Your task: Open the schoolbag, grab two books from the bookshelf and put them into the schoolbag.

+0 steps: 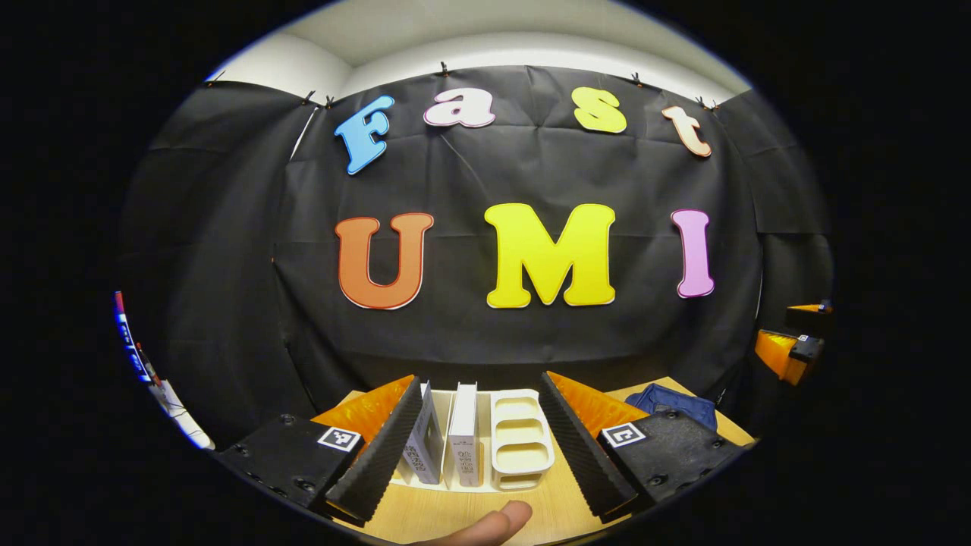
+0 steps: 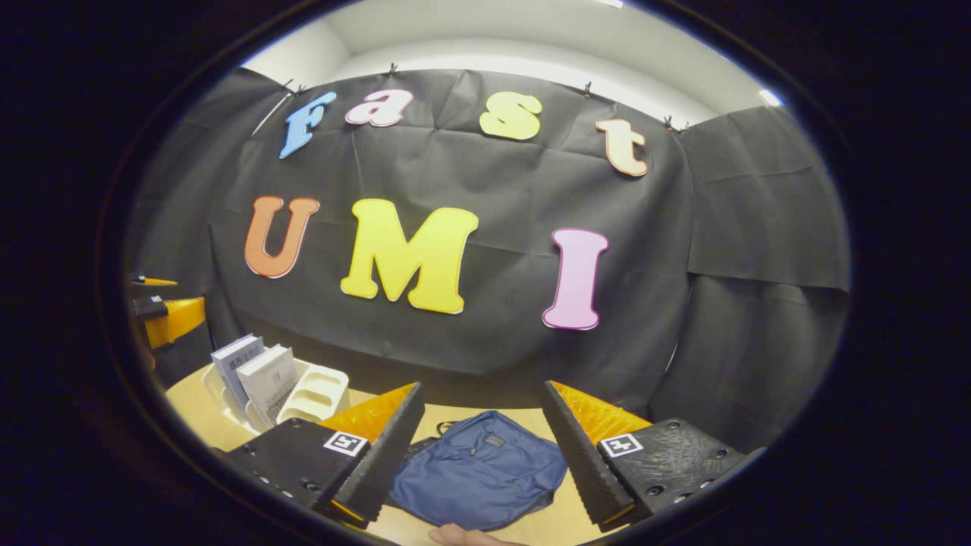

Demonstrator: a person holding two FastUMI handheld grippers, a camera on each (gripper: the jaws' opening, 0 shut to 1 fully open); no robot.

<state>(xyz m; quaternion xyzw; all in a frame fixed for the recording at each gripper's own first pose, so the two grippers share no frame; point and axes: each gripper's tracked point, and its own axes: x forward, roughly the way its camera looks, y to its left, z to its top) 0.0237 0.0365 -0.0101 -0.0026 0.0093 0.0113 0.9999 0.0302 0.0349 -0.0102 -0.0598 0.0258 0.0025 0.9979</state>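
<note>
- On the pale wooden desk (image 1: pixel 447 516), the white bookshelf (image 1: pixel 520 440) serves as landmark: a moulded plastic rack with rounded slots, glossy and hard-looking.
- Left tongs (image 1: pixel 482 447) hover just in front of the bookshelf, released and wide apart, holding nothing; ridged wedge-shaped faces flank the rack.
- Two books (image 1: pixel 463 432) stand upright in the bookshelf's left slots, thin, pale-covered, spines toward the camera; the slots to their right are vacant.
- Right of the bookshelf lies the schoolbag (image 2: pixel 479 470), a dark blue fabric pack, soft, wrinkled, lying flat on the desk; its zip seems closed, though the pull is too small to make out.
- Right tongs (image 2: pixel 482 455) hang above the schoolbag, parted too and gripping nothing, the bag framed between them.
- A fingertip (image 1: pixel 497 523) shows at the lower edge of the left gripper view, nearer than the bookshelf.
- Step in hand, as I judge it: opening the schoolbag, since both books remain shelved.
- To do it well, one pair of tongs should pin the limp cloth beside the zip while the other pinches the pull and draws along the seam; slack fabric will bunch otherwise.
- Afterwards, take each book by its spine edge, squarely, because smooth covers may slip from ridged faces if gripped askew.
</note>
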